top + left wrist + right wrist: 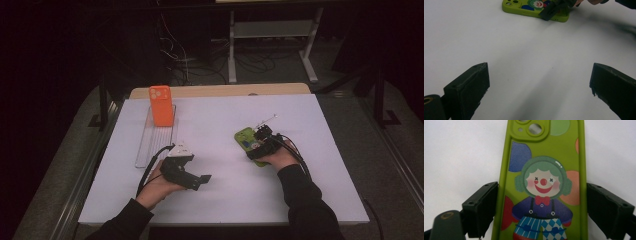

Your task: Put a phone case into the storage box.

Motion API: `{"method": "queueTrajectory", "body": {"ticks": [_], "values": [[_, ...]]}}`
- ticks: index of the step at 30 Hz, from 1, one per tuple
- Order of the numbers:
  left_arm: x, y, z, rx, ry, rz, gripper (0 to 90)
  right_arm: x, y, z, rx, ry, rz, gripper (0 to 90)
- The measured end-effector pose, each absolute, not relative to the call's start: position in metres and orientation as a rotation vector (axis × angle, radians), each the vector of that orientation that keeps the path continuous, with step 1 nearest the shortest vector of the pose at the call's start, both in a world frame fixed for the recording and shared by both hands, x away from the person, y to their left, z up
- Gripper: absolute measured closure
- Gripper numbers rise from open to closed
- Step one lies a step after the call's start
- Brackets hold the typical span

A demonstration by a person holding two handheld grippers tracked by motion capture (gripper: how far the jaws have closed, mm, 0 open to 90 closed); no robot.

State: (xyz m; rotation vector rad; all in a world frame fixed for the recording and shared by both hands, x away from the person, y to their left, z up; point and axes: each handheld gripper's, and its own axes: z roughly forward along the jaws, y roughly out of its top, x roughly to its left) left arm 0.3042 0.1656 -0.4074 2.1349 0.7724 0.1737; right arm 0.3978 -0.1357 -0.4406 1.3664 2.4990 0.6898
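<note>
Right gripper (541,212) closing in on the green rubbery phone case with a clown print (544,177), lying flat on the white table (220,125).

Its jaws straddle the case's long edges, seemingly just touching but not yet clamped; next, squeeze. Left gripper (540,92) rests nearby, spread and empty. An orange phone case (161,106) stands in a clear ridged tray (150,145) well beyond, not in the way.

A clown-printed phone case (246,139) lies flat on the table (215,115) right of centre, between the right gripper's (261,145) jaws, while another phone case (161,106) stands, seemingly propped, in a ridged tray (150,145) far left.
</note>
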Motion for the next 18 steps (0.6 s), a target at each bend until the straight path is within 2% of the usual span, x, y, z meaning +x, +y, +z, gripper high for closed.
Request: {"method": "queueTrajectory", "body": {"ticks": [18], "values": [[0.3094, 0.1668, -0.398, 2.127, 0.742, 0.151, 2.4, 0.3957, -0.1419, -0.4329, 1.293, 2.552, 0.725, 15.2]]}}
